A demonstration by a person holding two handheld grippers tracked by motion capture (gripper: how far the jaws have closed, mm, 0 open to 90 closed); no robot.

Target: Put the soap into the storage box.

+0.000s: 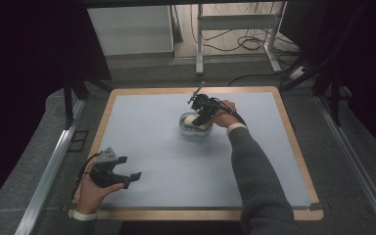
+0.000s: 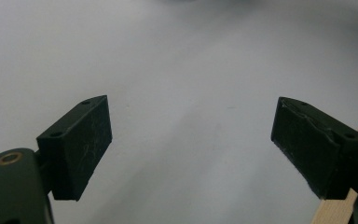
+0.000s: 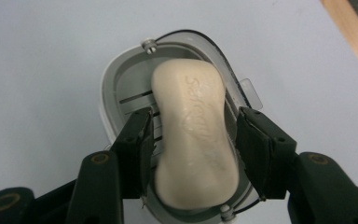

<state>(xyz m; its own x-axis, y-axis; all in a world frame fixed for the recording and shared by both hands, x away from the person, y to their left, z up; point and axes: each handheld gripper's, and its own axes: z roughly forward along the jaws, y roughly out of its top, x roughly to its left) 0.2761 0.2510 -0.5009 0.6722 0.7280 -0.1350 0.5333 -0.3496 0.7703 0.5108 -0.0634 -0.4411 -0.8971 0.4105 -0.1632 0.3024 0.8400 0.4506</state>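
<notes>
1. Left claw sits near the front-left corner of the surface, held low in the person's left hand. Jaws wide apart, nothing between them.
2. Left gripper view: both black pads spread over bare pale-blue mat, with a strip of the wooden edge at the right.
3. Grey three-cornered plate on top of the left claw, cable trailing back by the wrist.
4. Soap dish stands on the surface a bit right of centre, toward the far side, well apart from the left claw.
5. Soap bar, cream and oblong with embossed lettering, lies lengthwise inside the dish on its slotted grey insert; clear outer rim around it.
6. Right claw is down over the dish, jaws straddling the bar's waist.
7. Right gripper view: right claw has one pad on each long side of the soap. The pad at left is touching or just beside the bar, the one at right shows a thin gap. Reads as slightly open around the soap, not clamped.
8. Right hand and grey sleeve reach in from the bottom right, cable looping over the wrist.
9. Beyond the far edge: floor, a white desk frame and loose cables.
</notes>
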